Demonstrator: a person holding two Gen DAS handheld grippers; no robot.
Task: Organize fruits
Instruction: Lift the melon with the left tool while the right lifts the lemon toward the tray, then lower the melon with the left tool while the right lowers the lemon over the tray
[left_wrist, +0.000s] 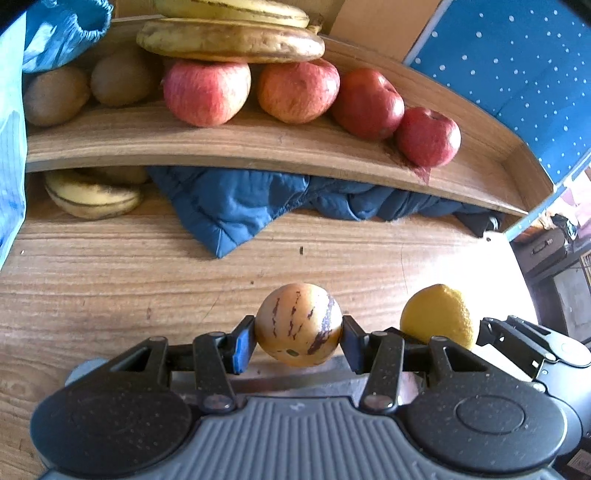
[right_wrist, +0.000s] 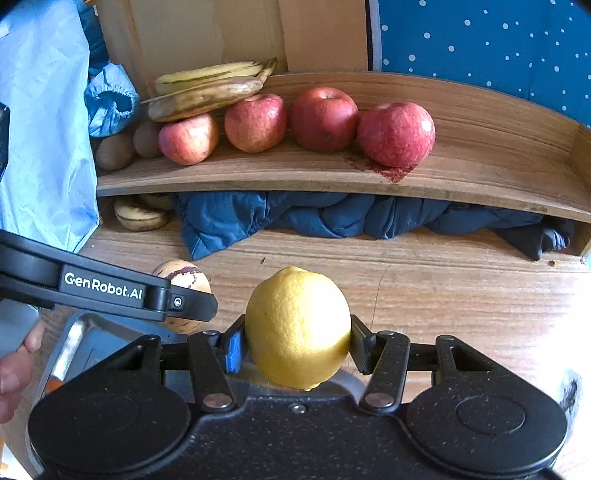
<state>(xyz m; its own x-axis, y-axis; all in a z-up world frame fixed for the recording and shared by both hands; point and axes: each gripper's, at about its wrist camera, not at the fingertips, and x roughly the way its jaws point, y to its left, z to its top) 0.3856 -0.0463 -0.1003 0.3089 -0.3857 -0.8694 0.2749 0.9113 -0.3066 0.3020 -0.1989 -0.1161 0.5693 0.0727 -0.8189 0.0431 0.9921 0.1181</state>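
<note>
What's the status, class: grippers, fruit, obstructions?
Left gripper shut on striped melon. Right gripper shut on lemon. Shelf free right of apples. Nothing in the way.

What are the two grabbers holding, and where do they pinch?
The left gripper pinches a striped yellow fruit across its middle. The right gripper pinches a lemon at its two sides.

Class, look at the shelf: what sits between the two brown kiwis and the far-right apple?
Three more red apples in a row, the left ones under a browned banana. Both wrist views show this.
</note>
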